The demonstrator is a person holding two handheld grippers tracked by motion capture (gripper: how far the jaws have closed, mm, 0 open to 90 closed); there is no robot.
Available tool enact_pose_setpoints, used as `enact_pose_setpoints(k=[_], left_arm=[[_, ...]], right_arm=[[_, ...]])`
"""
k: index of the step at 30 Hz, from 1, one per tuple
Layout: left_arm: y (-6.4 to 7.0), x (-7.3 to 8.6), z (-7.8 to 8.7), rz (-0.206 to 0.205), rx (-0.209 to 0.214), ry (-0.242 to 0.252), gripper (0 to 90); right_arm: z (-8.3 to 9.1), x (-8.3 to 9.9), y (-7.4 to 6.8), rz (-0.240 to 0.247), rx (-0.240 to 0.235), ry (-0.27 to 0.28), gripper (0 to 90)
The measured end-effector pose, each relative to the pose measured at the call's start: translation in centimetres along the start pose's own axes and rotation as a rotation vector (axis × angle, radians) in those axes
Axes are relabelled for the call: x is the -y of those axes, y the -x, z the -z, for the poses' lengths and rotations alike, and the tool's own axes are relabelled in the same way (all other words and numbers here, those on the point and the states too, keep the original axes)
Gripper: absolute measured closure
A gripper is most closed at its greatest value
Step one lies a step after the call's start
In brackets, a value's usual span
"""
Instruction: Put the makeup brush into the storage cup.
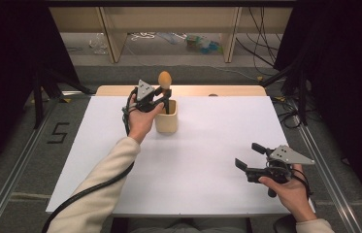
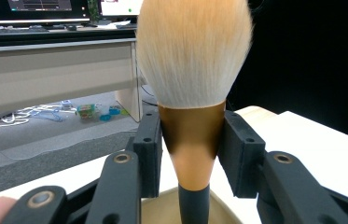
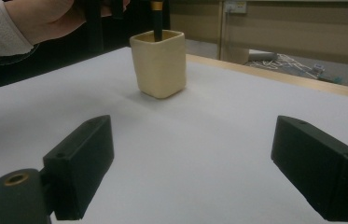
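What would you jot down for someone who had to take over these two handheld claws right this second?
Left claw: shut on the makeup brush, gripping its copper-coloured ferrule just below the bristles.
Right claw: open, holding nothing, low over the white table near its front right.
Makeup brush: upright, bristles up, its black handle running down into the cream cup.
Cream cup: upright at the back of the table, left of centre.
Done: the brush is gripped.
Left: I cannot tell whether it is going in or coming out; finish that move, then release. The right claw could perhaps steady the cup.
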State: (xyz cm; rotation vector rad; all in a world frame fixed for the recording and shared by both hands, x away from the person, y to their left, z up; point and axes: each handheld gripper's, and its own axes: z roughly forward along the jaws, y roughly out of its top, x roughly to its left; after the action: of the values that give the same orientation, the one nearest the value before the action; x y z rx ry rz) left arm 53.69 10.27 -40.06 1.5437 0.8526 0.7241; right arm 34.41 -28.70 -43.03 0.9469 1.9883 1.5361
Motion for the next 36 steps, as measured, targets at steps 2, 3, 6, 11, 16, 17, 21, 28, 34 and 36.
enact_pose_setpoints(k=[2,3,6,11,16,17,21,28,34,36], left_arm=[[-0.1,0.0,0.0,0.008,0.000,0.004,61.6],[-0.1,0.1,0.0,0.010,0.003,0.004,61.5],[-0.2,-0.1,-0.1,0.037,0.007,0.019,50.2],[0.0,-0.8,0.1,0.026,-0.026,0.030,5.1],[0.3,-1.0,0.2,0.015,-0.014,0.037,1.0],[0.4,-1.0,0.2,0.012,-0.013,0.036,0.9],[0.5,-1.1,0.2,0.016,-0.010,0.042,0.6],[0.4,-1.3,0.5,0.004,-0.013,0.053,0.0],[0.6,-1.4,1.0,0.009,-0.011,0.060,0.0],[0.7,-1.5,1.1,0.010,-0.008,0.065,0.0]], right_arm=[[0.0,0.0,0.0,-0.001,-0.005,0.000,14.1],[0.0,0.0,0.0,-0.002,-0.009,0.001,14.1],[0.0,0.0,0.0,-0.003,-0.007,0.000,14.2],[0.0,0.0,0.0,-0.007,-0.007,-0.004,14.4],[0.0,0.0,0.0,-0.006,-0.004,-0.001,14.4],[0.0,0.0,0.0,-0.005,0.000,-0.002,14.4],[0.0,0.0,0.0,-0.006,-0.002,-0.004,14.4],[0.0,0.0,0.0,-0.004,0.002,-0.001,14.4],[0.0,0.0,0.0,-0.005,0.002,0.001,14.4],[0.0,0.0,0.0,-0.003,0.002,0.002,14.4]])
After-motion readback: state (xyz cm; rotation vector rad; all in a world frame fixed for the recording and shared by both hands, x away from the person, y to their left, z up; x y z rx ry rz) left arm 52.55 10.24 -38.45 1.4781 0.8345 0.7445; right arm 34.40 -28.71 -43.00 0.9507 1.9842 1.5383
